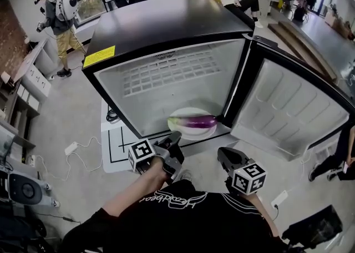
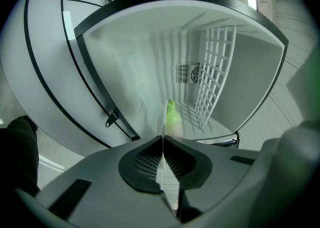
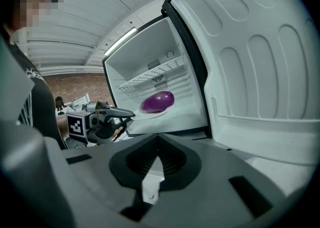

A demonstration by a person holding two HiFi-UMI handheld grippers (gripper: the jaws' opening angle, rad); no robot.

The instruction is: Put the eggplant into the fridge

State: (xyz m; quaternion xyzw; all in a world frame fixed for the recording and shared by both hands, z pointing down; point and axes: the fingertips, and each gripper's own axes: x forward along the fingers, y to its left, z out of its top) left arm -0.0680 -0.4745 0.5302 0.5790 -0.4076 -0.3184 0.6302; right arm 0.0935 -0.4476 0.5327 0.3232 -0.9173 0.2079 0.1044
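Resting on a white plate (image 1: 191,133) on the floor of the open fridge (image 1: 166,24): one purple eggplant (image 1: 195,120), green stem end toward the left. Fridge door (image 1: 294,107): swung wide to the right. Left gripper (image 1: 176,136): jaws pressed together, nothing between them, just outside the fridge opening. Right gripper (image 1: 222,154): jaws likewise together, empty, near the door's lower edge.

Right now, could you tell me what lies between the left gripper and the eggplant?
Head view: only the fridge's front edge and the rim of the plate holding the eggplant.
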